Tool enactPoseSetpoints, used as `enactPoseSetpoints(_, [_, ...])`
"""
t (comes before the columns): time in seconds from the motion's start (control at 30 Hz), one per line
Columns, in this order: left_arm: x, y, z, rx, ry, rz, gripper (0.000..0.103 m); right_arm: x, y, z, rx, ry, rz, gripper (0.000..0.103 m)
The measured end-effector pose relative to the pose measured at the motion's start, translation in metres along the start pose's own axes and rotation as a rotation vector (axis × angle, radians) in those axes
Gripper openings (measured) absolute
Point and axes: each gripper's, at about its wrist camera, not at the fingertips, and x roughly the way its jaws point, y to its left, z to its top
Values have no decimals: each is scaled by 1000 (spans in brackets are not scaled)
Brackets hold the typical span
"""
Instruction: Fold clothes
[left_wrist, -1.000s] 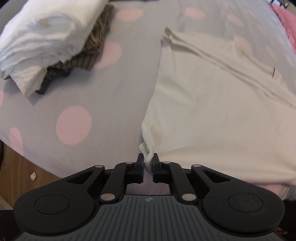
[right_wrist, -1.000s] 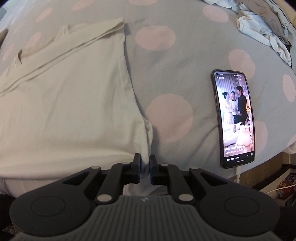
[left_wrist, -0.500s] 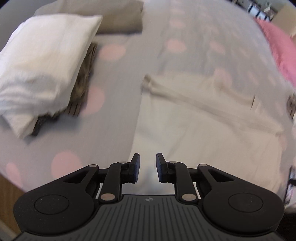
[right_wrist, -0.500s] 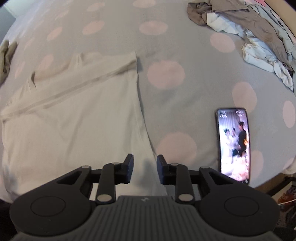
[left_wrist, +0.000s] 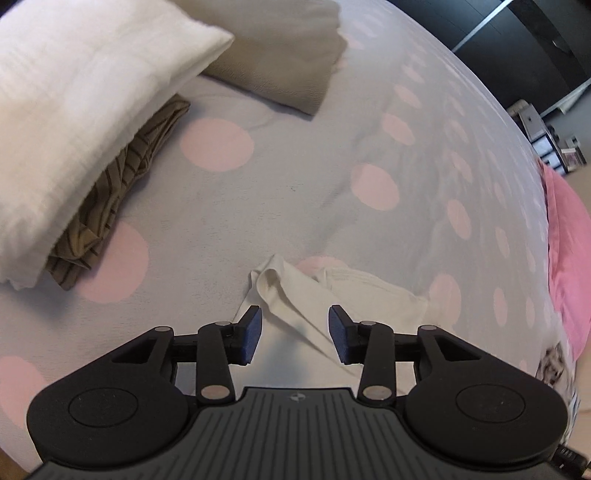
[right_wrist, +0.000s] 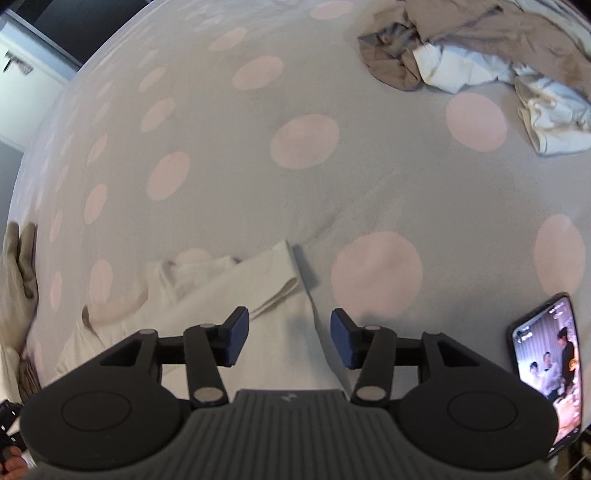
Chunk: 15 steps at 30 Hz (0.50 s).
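- Left wrist view: the left tongs (left_wrist: 294, 334) stand wide open and hold nothing. The cream garment (left_wrist: 295, 291) lies on the bed (left_wrist: 295, 177) straight ahead of them, its folded far-left corner just beyond the tips, its long top edge running away to the right.
- Right wrist view: the right tongs (right_wrist: 289, 340) also gape empty. The cream garment's (right_wrist: 221, 295) far-right corner lies just ahead, slightly left; the phone (right_wrist: 546, 369) sits well to its right. Neither hand looks nearer.
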Motion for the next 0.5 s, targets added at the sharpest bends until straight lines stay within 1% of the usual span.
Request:
enactPoseSetpoints(0.13, [21,2,6,-43,18,34,37,14,-15,12,110,-3,9,53])
enactPoseSetpoints(0.23, [33,2,9,-72,45,44,37,20,-20,20,145,-15,24,53])
enactPoseSetpoints(0.33, [37,-1,10,-76,33,61,35,30,-20,25,159,-13,45,50])
enactPoseSetpoints(0.37, [38,-1,10,-75,28,67,32,33,-19,26,163,-3,55,42])
enactPoseSetpoints(0.4, [38,-3,10,-76,24,73,30,35,-18,26,164,8,62,29])
enactPoseSetpoints(0.43, [38,-4,11,-81,21,74,25,37,-15,26,160,22,65,21])
enactPoseSetpoints(0.47, [37,-5,11,-83,18,71,16,38,-12,25,156,35,69,10])
enactPoseSetpoints(0.5, [35,-5,11,-80,11,67,12,38,-9,25,148,40,72,4])
